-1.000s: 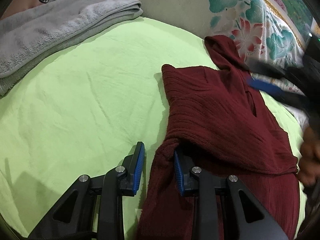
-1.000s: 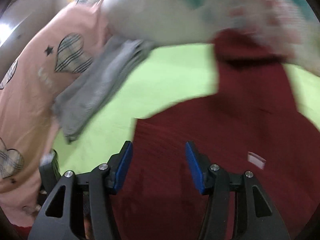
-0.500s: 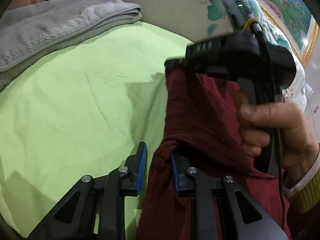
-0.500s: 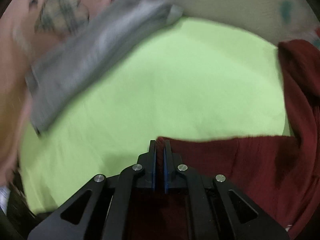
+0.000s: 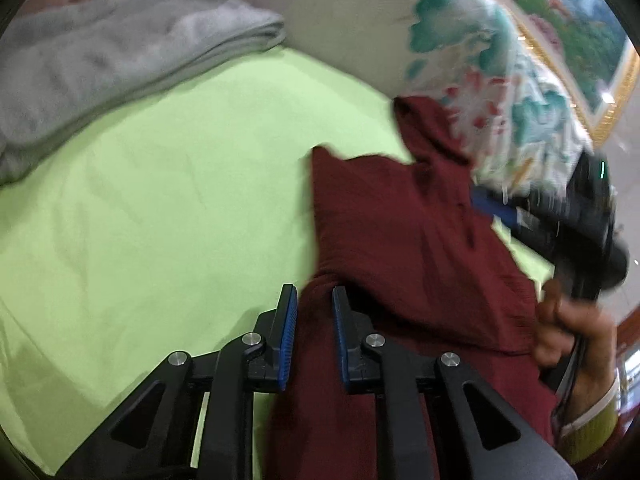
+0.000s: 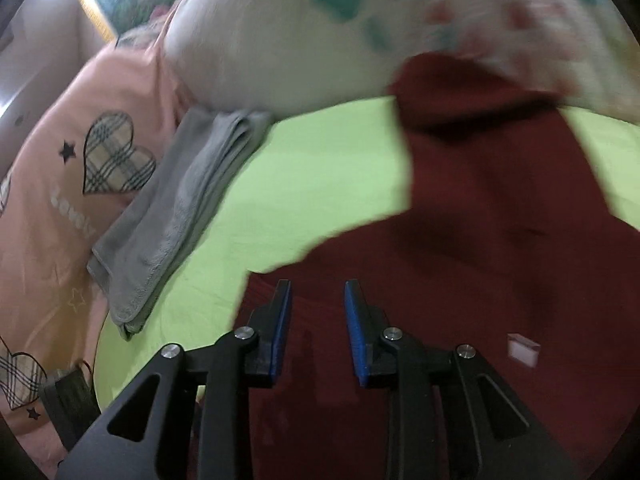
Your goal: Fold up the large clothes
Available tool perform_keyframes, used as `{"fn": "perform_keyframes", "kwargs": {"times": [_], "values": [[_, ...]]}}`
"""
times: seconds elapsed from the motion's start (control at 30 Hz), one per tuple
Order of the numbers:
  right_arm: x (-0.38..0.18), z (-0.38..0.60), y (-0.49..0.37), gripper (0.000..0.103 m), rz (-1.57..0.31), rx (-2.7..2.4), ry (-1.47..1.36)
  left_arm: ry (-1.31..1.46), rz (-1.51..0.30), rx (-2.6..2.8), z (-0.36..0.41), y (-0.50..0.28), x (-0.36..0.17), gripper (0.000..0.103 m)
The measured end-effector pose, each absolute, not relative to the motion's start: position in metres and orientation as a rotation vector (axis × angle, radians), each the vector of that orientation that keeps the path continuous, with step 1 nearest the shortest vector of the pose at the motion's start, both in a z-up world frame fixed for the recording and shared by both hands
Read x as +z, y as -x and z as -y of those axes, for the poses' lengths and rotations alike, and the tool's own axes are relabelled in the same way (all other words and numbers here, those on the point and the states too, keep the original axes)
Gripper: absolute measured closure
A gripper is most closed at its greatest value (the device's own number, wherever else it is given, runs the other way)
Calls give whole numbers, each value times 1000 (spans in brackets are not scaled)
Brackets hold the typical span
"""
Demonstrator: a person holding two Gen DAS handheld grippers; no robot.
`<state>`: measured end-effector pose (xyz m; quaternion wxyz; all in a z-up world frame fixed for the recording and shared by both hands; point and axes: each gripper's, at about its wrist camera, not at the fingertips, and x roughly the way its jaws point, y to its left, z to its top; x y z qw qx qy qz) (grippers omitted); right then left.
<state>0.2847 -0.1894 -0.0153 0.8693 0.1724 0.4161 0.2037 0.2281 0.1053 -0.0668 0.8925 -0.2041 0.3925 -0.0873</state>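
Now the right gripper [image 6: 316, 316] had let go: half a second before, its jaws were pinched tight on the sweater [image 5: 404, 236] edge; here they stood apart with nothing between them, hovering over the maroon cloth. Its body had swung away from the middle of the left view to the far right, by the floral pillow [image 5: 500, 92]. The left gripper [image 5: 314, 320] had narrowed on a bunched fold, cloth filling the gap and seemingly gripped. The sweater lay on the green sheet [image 5: 160, 208], one flap doubled over, a gray towel [image 5: 100, 52] well apart. That fold looked placed; I'd judge the next one was due
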Motion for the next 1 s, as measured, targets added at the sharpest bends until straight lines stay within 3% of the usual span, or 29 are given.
{"fn": "perform_keyframes", "kwargs": {"times": [0.17,0.33,0.5,0.73,0.87,1.0], "values": [[-38,266,-247,75,-909,267,-450,347,-797,-271,-67,-245,-44,87],[-68,323,-235,75,-997,96,-468,201,-970,-203,-43,-277,-81,86],[-56,345,-234,75,-943,88,-495,247,-956,-209,-51,-275,-71,87],[-21,328,-289,74,-867,266,-582,302,-912,-252,-45,-297,-33,73],[-10,325,-330,59,-820,301,-674,341,-918,-284,-39,-329,-18,72],[-12,321,-382,59,-809,337,-774,360,-897,-311,-29,-369,-2,69]]}}
